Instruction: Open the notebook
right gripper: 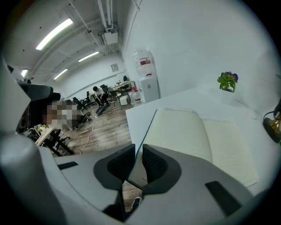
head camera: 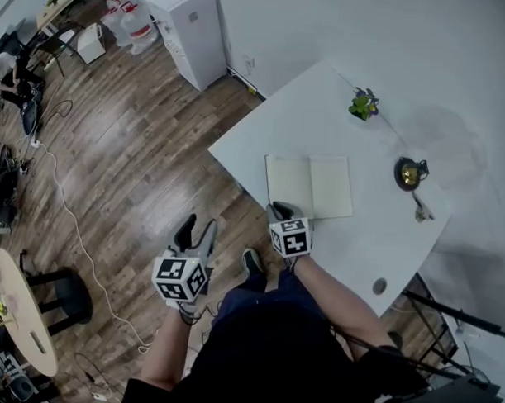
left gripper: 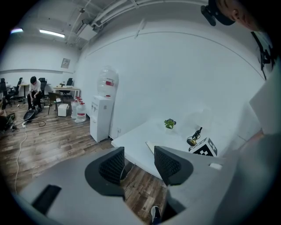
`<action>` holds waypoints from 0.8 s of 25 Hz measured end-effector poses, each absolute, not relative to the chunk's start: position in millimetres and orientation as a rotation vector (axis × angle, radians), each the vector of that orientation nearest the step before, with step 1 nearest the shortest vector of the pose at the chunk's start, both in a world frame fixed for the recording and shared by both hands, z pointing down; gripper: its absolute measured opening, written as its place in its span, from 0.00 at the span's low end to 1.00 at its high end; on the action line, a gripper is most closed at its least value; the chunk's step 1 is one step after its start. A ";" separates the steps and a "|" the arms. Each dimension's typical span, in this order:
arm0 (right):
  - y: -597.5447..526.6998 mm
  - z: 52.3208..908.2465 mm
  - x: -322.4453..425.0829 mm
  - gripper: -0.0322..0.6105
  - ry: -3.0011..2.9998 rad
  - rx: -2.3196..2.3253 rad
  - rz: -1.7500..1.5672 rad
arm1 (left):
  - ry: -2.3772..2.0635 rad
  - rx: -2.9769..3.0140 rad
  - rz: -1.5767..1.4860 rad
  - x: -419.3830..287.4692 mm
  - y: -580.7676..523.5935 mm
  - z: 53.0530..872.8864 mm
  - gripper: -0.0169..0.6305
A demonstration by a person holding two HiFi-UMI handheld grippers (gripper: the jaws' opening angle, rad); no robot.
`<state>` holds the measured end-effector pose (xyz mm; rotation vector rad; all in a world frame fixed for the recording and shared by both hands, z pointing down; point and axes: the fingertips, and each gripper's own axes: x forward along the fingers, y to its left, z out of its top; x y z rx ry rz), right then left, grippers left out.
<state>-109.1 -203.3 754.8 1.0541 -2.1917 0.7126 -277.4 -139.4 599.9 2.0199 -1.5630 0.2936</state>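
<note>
The notebook [head camera: 309, 185] lies open on the white table [head camera: 322, 116], cream pages up, near the table's front edge. My right gripper [head camera: 279, 211] is at the notebook's near left corner. In the right gripper view the thin blue-edged left cover [right gripper: 147, 132] runs between the pads of that gripper [right gripper: 138, 165], with a narrow gap showing on either side, so the jaws stand slightly open. My left gripper [head camera: 198, 233] hangs over the wooden floor left of the table, open and empty [left gripper: 139, 163]. From there the right gripper's marker cube [left gripper: 203, 148] shows by the notebook.
A small potted plant [head camera: 363, 103] and a brass ornament [head camera: 409, 172] stand at the table's far side, a small object [head camera: 421, 212] beside them. A white water dispenser [head camera: 192, 29] is by the wall. A round table [head camera: 21, 312], stool and floor cable lie left.
</note>
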 end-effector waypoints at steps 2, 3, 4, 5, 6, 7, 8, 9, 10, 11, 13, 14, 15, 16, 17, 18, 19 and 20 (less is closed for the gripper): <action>-203.3 760.6 -113.9 0.16 -2.196 1.024 0.697 | -1.562 2.016 0.296 -276.0 -139.0 602.0 0.35; -202.7 761.0 -116.2 0.16 -2.211 1.013 0.696 | -1.561 2.014 0.298 -275.2 -138.6 603.6 0.35; -201.1 760.1 -118.4 0.20 -2.231 1.006 0.707 | -1.559 2.012 0.301 -274.7 -137.8 605.5 0.35; -199.2 758.5 -120.2 0.22 -2.250 1.003 0.727 | -1.557 2.008 0.304 -274.8 -137.0 607.5 0.35; -197.6 756.1 -121.2 0.23 -2.266 1.003 0.748 | -1.557 2.005 0.306 -275.2 -136.4 609.1 0.35; -196.7 753.1 -120.9 0.23 -2.277 1.007 0.765 | -1.557 2.003 0.307 -275.1 -136.4 610.3 0.35; -196.5 749.9 -119.1 0.23 -2.284 1.011 0.774 | -1.557 2.002 0.308 -274.1 -137.1 611.0 0.35; -197.2 746.2 -115.9 0.23 -2.289 1.017 0.774 | -1.556 2.004 0.307 -271.9 -138.7 611.3 0.35; -199.4 741.8 -111.5 0.22 -2.294 1.024 0.769 | -1.554 2.009 0.306 -268.8 -141.4 611.0 0.35; -202.9 736.2 -106.3 0.22 -2.301 1.035 0.760 | -1.552 2.016 0.304 -264.8 -145.2 610.1 0.35; -212.4 720.4 -93.5 0.21 -2.320 1.069 0.738 | -1.548 2.033 0.297 -255.5 -153.8 605.8 0.35; -217.0 711.2 -86.0 0.21 -2.331 1.090 0.726 | -1.546 2.041 0.293 -250.8 -157.6 602.4 0.35; -221.4 701.6 -77.8 0.21 -2.340 1.114 0.714 | -1.544 2.050 0.289 -246.3 -161.0 598.5 0.35; -226.2 691.7 -69.2 0.20 -2.348 1.140 0.701 | -1.544 2.060 0.286 -242.1 -164.8 593.9 0.35; -232.2 680.8 -60.3 0.20 -2.356 1.168 0.682 | -1.544 2.073 0.284 -238.2 -169.5 588.9 0.35; -239.4 668.8 -51.5 0.19 -2.365 1.197 0.658 | -1.547 2.089 0.282 -234.7 -175.4 583.4 0.35; -247.6 655.9 -42.8 0.19 -2.376 1.228 0.630 | -1.552 2.106 0.281 -231.7 -182.6 577.7 0.34; -256.2 642.8 -33.7 0.19 -2.389 1.259 0.603 | -1.562 2.125 0.280 -228.9 -190.7 571.7 0.34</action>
